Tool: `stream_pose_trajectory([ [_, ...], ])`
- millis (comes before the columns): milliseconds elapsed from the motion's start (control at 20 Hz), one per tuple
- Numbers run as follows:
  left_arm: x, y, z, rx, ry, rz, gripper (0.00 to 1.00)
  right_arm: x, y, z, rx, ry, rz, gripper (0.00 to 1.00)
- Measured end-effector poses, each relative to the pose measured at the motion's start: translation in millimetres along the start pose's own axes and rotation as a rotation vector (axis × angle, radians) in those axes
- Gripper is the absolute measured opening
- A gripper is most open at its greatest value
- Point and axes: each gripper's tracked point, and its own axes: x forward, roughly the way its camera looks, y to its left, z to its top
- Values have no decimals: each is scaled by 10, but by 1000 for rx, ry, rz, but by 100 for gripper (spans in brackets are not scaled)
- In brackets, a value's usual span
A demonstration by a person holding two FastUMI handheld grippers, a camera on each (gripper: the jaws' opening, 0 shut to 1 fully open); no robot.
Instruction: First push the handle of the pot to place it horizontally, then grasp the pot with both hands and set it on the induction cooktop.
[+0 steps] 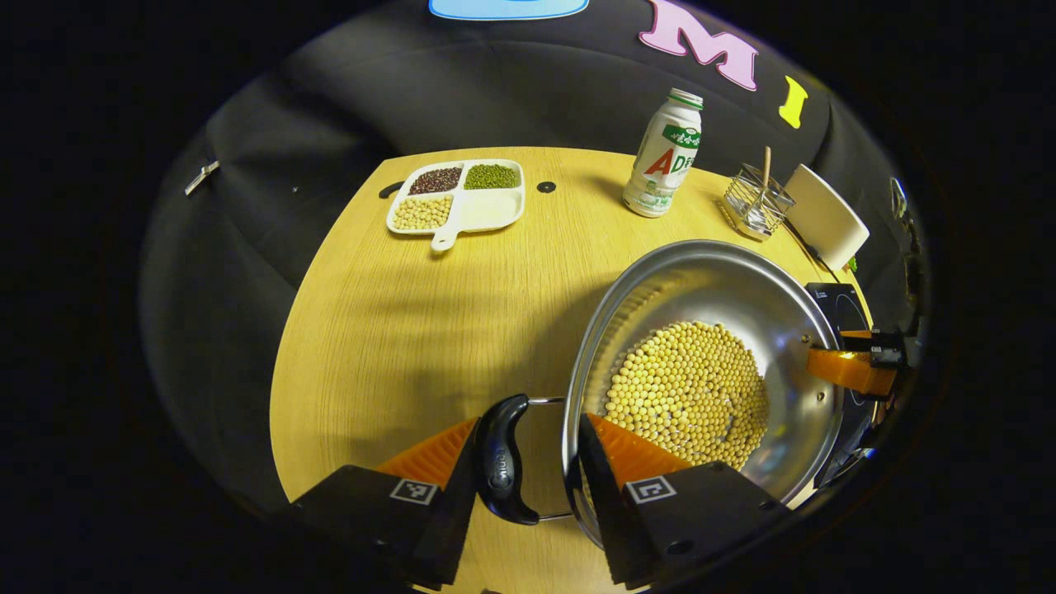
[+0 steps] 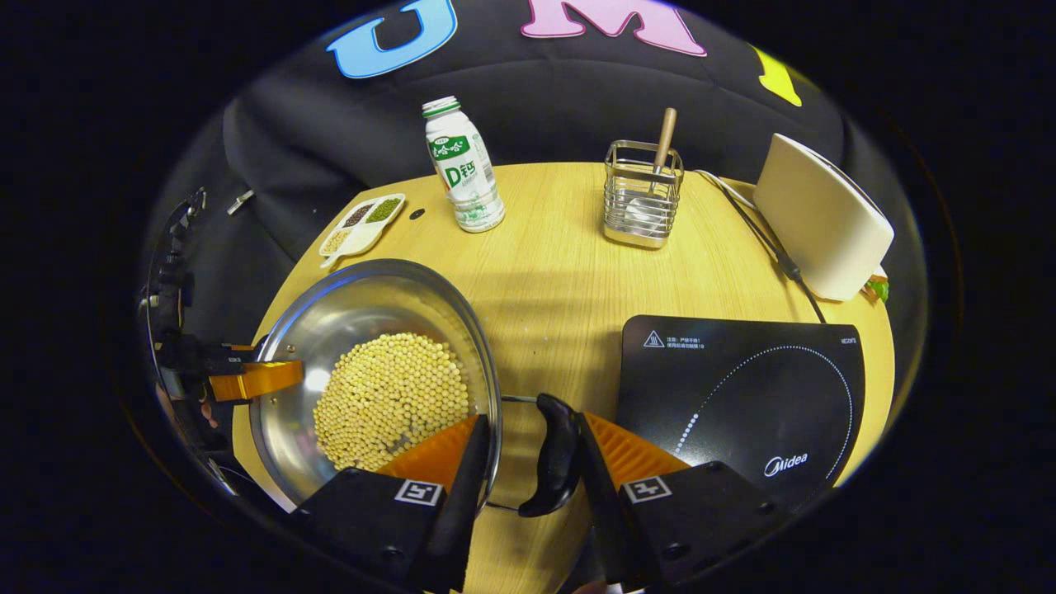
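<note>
With each hand-held gripper (image 1: 528, 462) (image 2: 528, 466) partly open, straddling a black side handle (image 1: 503, 458) (image 2: 554, 464) without clamping it, the round steel pot of yellow beans (image 2: 379, 388) sits on the wooden desk (image 2: 561, 272), left of the black induction cooktop (image 2: 742, 396).

Silver pot (image 2: 363, 305) of yellow beans (image 2: 388, 396), black handle (image 2: 554, 455); black cooktop (image 2: 742, 396) with white dotted ring; pale wood-grain bench (image 2: 561, 272).
</note>
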Motion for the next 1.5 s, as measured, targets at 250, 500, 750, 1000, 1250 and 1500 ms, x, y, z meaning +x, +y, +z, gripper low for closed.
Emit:
stream_pose_trajectory([
  [250, -31, -6, -15, -9, -2, 14, 63, 15, 4, 13, 22, 22, -18, 55],
  [500, -224, -69, -60, -36, -6, 5, 59, -220, 13, 8, 21, 25, -14, 51],
  [750, -589, -299, -20, -29, -21, 9, 56, -605, -123, 56, 20, 10, -1, 51],
  [1000, -865, -751, 68, -14, -15, 8, 59, -1001, -493, 64, 44, -2, -3, 51],
  [1250, -986, -1354, 190, 20, -24, -5, 59, -1314, -1033, 25, 79, -12, -18, 51],
  [1500, -926, -2035, 239, 49, -12, -27, 59, -1496, -1673, -46, 106, 14, -33, 47],
])
